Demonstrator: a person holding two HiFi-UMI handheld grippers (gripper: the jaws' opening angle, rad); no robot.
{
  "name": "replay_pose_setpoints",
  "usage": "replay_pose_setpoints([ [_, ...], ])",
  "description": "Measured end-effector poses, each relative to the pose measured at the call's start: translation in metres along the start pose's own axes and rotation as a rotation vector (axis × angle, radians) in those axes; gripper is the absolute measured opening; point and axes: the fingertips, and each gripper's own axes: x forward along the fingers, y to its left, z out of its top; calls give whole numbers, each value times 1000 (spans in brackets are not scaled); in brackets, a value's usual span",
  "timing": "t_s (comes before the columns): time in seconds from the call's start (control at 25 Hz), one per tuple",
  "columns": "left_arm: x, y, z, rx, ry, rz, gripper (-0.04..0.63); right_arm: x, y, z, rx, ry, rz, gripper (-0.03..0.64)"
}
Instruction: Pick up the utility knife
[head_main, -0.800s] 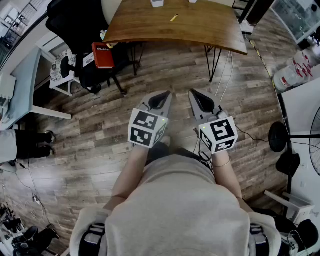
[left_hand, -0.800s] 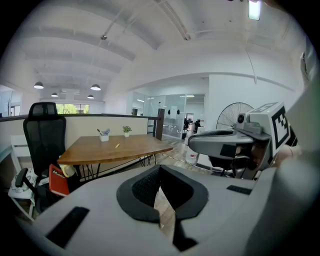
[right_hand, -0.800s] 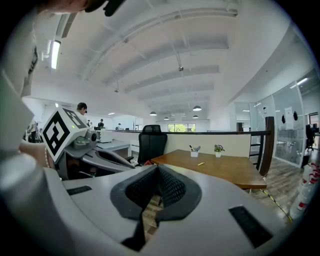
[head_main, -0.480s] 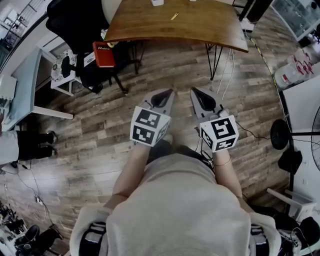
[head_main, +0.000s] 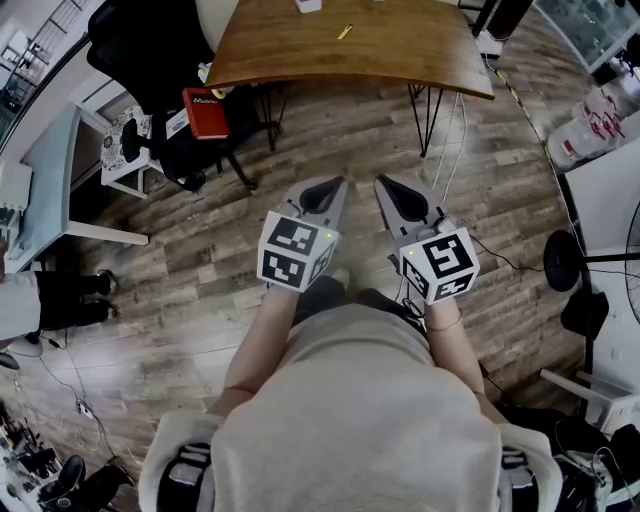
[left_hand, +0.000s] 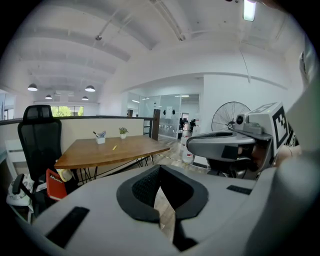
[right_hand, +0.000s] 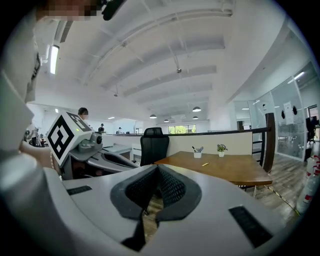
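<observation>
Barely anything shifts from the moment before: both grippers hold the same spot in front of the person's chest, and only the wooden table (head_main: 400, 62) slides a touch toward the top edge of the head view.

A person stands on a plank floor (head_main: 200, 250) with the left gripper (head_main: 328, 188) and the right gripper (head_main: 388, 188) side by side, close but apart, both aimed toward the table. Their marker cubes (head_main: 293, 250) (head_main: 438, 265) sit just ahead of the person's wrists. Each gripper's jaws are closed together with nothing between them; only floor shows through the slim notch behind the pads.

The utility knife (head_main: 345, 32), a small yellow sliver, lies on the tabletop well apart from both grippers. It rests near the table's far side, just short of a white cup (right_hand: 197, 154) holding pens and a small potted plant (right_hand: 221, 148).

A black office chair (head_main: 150, 50) stands at the table's left end, with a red box (head_main: 205, 112) beside it. A pedestal fan (left_hand: 230, 117) stands off to the person's right. Someone else's dark trouser legs (head_main: 60, 300) show at the left edge of the head view.
</observation>
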Motion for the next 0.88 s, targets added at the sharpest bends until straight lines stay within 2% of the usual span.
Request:
replay_pose_setpoints([
  [0.16,-3,6,6,-21,-51,-38,9,9,1,1,-15,0,2,12],
  [0.36,-3,16,11,16,-76,-79,15,21,-9,4,-10,-11,-46,12],
  [0.52,0,34,13,19,-73,-78,15,35,-8,2,-5,-3,-46,12],
  [0.8,5,63,27,17,-102,-101,19,56,-18,5,4,4,-107,12],
  [0.88,7,65,28,18,-98,-110,73,58,-20,5,5,8,-117,12],
])
